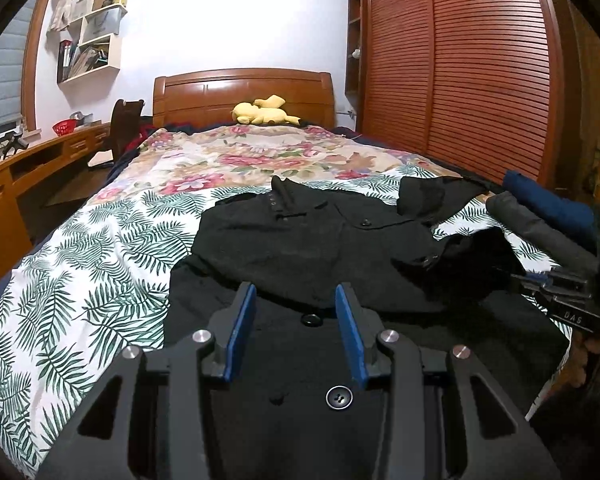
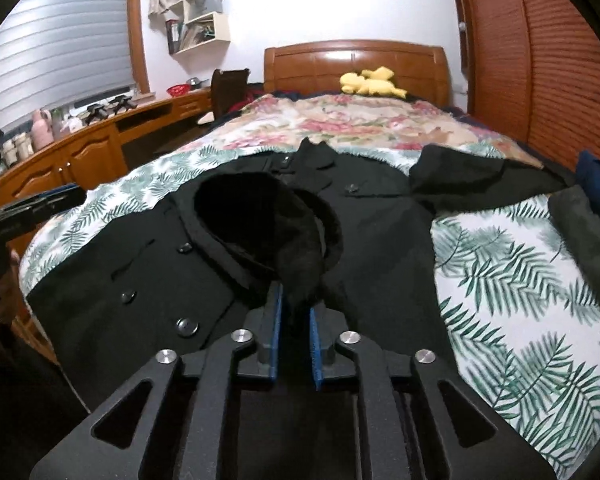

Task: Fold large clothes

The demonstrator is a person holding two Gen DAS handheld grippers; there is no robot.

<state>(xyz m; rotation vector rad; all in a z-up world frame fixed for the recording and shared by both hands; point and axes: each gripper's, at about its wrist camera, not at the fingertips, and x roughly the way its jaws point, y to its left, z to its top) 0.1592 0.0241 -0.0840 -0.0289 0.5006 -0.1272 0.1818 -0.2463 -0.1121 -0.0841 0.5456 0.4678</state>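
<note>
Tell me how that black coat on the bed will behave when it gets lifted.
The black coat will likely flop and drape: its hood already sags from the right tongs. It looks thick and lined, so probably heavy for fabric. Unlikely to slip; the pads pinch it.

We're seeing open leaf-print bedspread (image 1: 80, 280) left of the black coat (image 1: 300, 240), and another bare patch (image 2: 512, 288) between coat body and sleeve. Rolled navy garment (image 1: 548, 200) and grey garment (image 1: 540, 232) are blocking the bed's right edge. Desk (image 2: 80, 160) and chair (image 2: 228, 88) are crowding the left side; wardrobe (image 1: 480, 72) is walling off the right.
</note>
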